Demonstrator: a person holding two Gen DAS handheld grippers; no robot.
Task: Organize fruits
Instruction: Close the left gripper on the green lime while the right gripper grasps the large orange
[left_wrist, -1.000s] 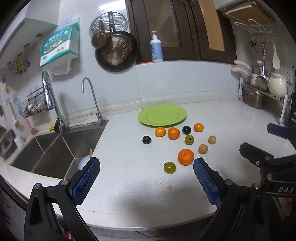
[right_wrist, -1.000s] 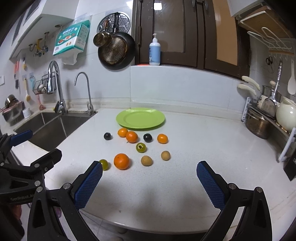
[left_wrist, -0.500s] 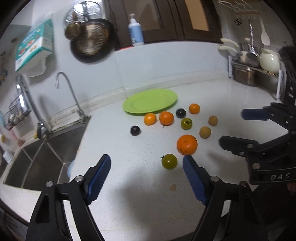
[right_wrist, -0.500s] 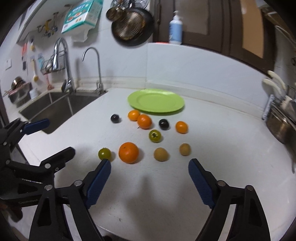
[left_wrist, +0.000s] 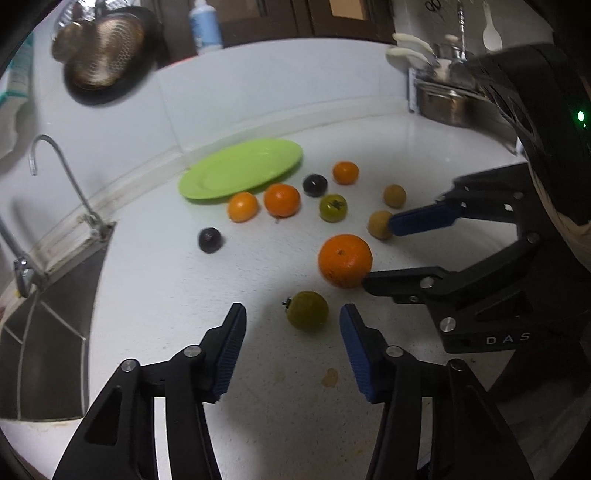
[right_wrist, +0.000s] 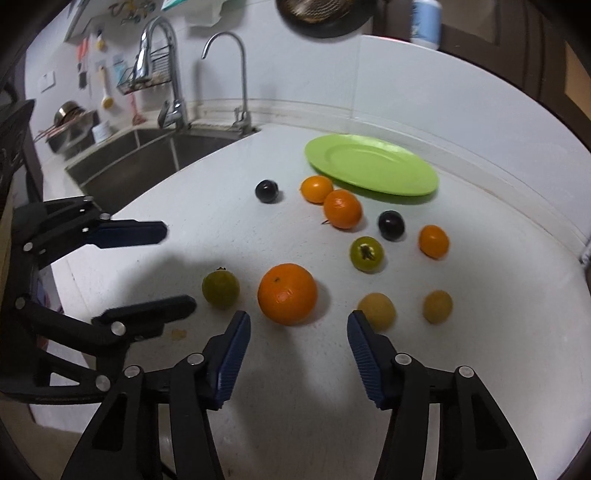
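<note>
L gripper (left_wrist: 292, 325) wide, green fruit (left_wrist: 307, 309) just ahead btwn its tips on surface (left_wrist: 166, 295). R gripper (right_wrist: 298, 330) wide, big orange (right_wrist: 287, 293) straight ahead. Plate (left_wrist: 240, 168) beyond, nothing on it.

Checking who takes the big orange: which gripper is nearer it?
Right. The right gripper is open just short of the big orange; the left gripper frames the green fruit beside it.

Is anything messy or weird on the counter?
A little. All the fruit sits loose on the white counter while the green plate is empty. There is also a small yellowish smear on the counter, just in front of the green fruit. Nothing looks broken or tipped over.
</note>
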